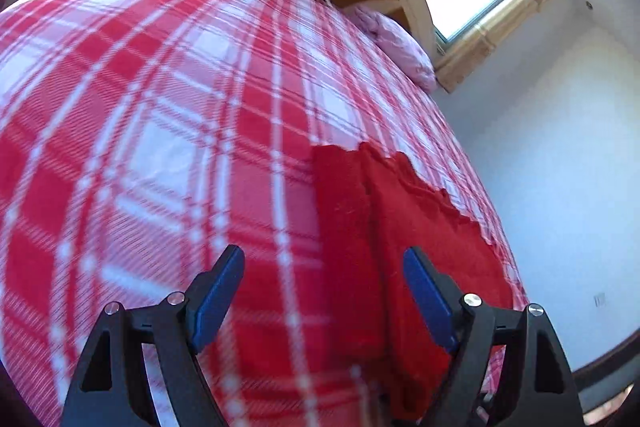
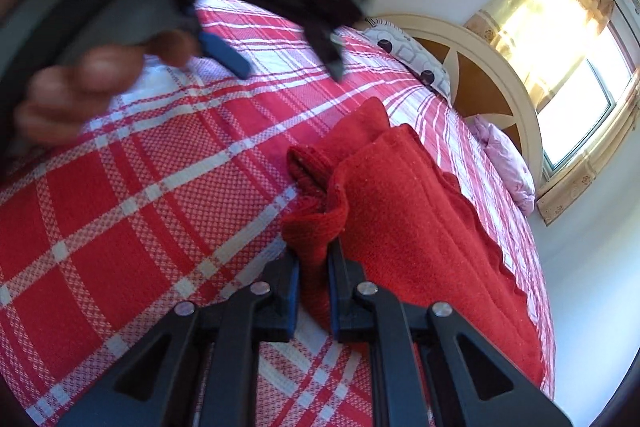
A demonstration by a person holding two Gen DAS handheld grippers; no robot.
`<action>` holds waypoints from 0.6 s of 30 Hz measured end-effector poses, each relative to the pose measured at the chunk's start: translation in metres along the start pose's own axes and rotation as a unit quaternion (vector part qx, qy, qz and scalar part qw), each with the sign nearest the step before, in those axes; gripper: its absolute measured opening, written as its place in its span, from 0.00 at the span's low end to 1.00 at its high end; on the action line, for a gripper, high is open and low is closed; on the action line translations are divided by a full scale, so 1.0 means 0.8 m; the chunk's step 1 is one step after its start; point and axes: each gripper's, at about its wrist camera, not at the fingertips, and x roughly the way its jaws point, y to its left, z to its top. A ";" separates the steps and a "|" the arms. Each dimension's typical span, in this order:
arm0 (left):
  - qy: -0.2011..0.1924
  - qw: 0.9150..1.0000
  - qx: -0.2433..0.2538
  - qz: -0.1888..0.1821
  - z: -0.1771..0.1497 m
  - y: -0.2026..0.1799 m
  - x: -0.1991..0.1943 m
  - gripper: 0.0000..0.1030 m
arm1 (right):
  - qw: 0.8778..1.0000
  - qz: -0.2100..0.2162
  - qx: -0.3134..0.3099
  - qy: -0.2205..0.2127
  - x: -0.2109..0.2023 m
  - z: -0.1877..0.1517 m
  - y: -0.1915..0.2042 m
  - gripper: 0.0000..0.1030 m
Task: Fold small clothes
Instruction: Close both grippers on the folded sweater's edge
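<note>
Two grippers, one red knit on the plaid bed

Two pillows (image 2: 416, 63) lie by the headboard (image 2: 492, 91), well clear. The red garment (image 2: 420, 211) runs lengthwise toward them, near the bedspread's (image 2: 132, 227) right edge. Right gripper (image 2: 314, 267) pinches its bunched ribbed end. Left gripper (image 1: 324, 291), jaws wide and empty, hovers over open plaid

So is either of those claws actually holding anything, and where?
The right gripper pinches the red knitted garment by its ribbed edge. The left gripper holds nothing.
</note>
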 end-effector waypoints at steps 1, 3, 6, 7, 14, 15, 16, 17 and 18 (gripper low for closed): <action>0.009 1.000 0.002 -0.013 0.007 -0.006 0.011 0.80 | 1.000 -0.001 -0.001 0.000 0.000 0.000 0.001 0.12; 0.025 1.000 0.006 -0.017 0.014 -0.017 0.027 0.80 | 1.000 -0.002 -0.002 -0.001 0.000 0.000 0.002 0.12; 0.047 0.999 0.016 -0.008 0.023 -0.022 0.051 0.80 | 1.000 0.000 0.000 -0.001 0.000 0.000 0.002 0.12; 0.052 0.998 0.018 -0.005 0.025 -0.022 0.058 0.80 | 1.000 0.000 0.000 -0.001 0.000 0.000 0.002 0.12; 0.068 0.996 0.055 -0.001 0.038 -0.032 0.075 0.79 | 1.000 0.001 0.003 -0.003 -0.003 0.000 0.005 0.12; 0.071 0.995 0.064 0.001 0.039 -0.035 0.077 0.79 | 1.000 0.002 0.004 -0.003 -0.003 0.000 0.004 0.12; 0.073 0.995 0.072 0.003 0.038 -0.038 0.079 0.79 | 1.000 0.002 0.004 -0.003 -0.003 0.000 0.004 0.12; 0.073 0.994 0.077 0.005 0.037 -0.039 0.079 0.79 | 1.000 0.002 0.005 -0.004 -0.003 0.001 0.004 0.12; 0.075 0.994 0.082 0.008 0.036 -0.041 0.081 0.78 | 1.000 0.002 0.005 -0.004 -0.003 0.001 0.003 0.12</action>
